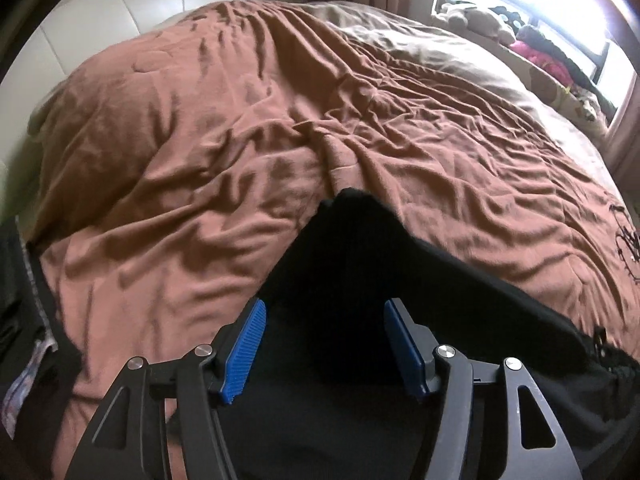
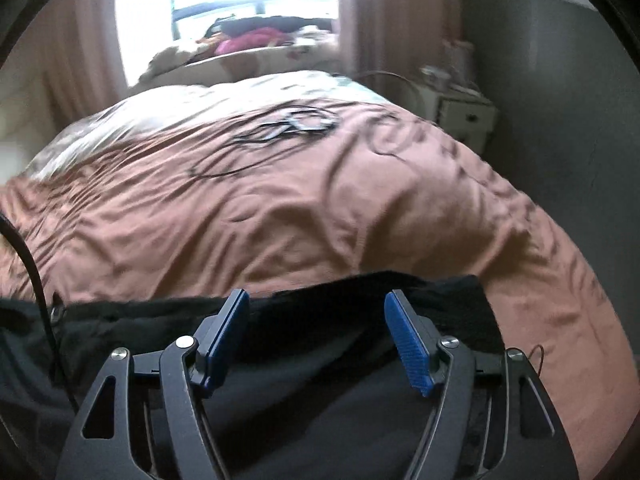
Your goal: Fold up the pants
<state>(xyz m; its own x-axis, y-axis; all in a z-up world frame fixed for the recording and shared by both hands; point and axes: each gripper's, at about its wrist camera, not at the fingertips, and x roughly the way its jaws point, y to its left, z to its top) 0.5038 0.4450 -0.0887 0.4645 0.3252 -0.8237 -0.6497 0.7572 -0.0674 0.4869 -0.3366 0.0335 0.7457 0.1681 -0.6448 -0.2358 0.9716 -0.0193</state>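
The black pants (image 1: pixel 344 264) lie on the bed, on its rumpled brown bedspread (image 1: pixel 180 152), at the near edge just under both cameras. They are soft, limp cloth, light and not slippery by the look of the matte weave, so they should sag and drape from any pinch rather than keep a shape. A hem, waistband or folded edge is probably the best place to take hold, gathering all layers at once.

In the left wrist view the fabric narrows to a blunt point that aims away from the camera toward the middle of the bedspread. In the right wrist view its far edge (image 2: pixel 360 284) runs crosswise. The long axis cannot be told for sure, since much of the garment is out of frame.

The left tool (image 1: pixel 325 346) stands well open above the cloth, its blue pads clear of it and holding nothing. The right tool (image 2: pixel 316 338) is likewise open and empty over the pants.
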